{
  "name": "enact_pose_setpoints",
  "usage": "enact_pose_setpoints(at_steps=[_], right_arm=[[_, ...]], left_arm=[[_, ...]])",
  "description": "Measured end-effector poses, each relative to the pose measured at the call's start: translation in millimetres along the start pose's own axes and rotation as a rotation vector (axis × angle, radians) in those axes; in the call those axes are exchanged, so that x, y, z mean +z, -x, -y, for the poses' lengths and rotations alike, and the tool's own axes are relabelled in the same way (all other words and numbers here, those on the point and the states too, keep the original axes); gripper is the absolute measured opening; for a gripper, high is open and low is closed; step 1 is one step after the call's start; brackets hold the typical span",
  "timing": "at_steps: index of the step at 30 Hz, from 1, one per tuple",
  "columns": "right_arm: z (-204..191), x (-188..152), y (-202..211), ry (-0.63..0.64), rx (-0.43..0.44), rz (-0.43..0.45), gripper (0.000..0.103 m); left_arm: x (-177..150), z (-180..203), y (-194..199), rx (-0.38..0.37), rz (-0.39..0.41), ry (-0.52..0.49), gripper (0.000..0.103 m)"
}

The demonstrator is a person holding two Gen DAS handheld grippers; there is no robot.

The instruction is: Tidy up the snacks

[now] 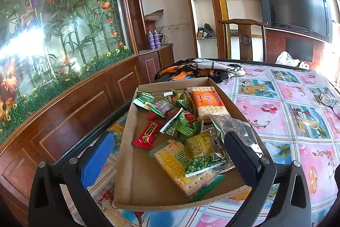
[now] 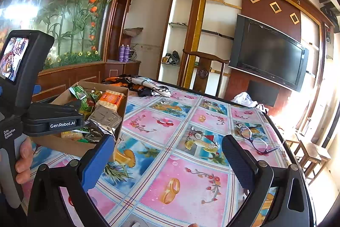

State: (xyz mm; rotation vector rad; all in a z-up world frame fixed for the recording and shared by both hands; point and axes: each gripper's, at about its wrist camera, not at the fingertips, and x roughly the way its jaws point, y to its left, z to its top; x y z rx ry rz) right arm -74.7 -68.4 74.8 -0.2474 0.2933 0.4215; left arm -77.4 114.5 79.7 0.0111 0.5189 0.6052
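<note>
Both my tools stand wide apart and carry nothing: the left gripper hangs over the near end of the shallow brown cardboard tray, the right gripper over bare patterned tablecloth to the tray's right. Nearest in the tray lies a long cracker sleeve in clear film with yellow and green print, with a green pea-snack pouch resting across it and a crumpled silver foil bag just beside. Judgement: all light; the crackers are stiff but brittle, so I would pinch across the sleeve's narrow width, gently. The foil and film pouches look slick and soft, so I would take them by a sealed end seam. Mid-tray sit a small red sachet and a heap of small green sachets, overlapping, so likely to drag neighbours. At the far end an orange-labelled cracker pack leans near the far wall. The person's hand grips the left tool's handle. The table wears a glossy pink and blue fruit-print plastic cloth, probably slippery, so the tray may slide if nudged. Dark-framed spectacles lie well apart to the right; a bundled orange, black and white cloth lies beyond the tray. Further off: a wooden chair, a wall-mounted black television, white shelving, and an artificial flower panel behind glass.
</note>
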Motion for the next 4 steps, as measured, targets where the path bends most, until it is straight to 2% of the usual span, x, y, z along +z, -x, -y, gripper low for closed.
enact_pose_setpoints(at_steps=[4], right_arm=[[2.8, -0.1, -1.5, -0.007, -0.002, -0.003, 0.102]], left_arm=[[0.3, 0.8, 2.8, 0.007, 0.012, -0.013, 0.103]])
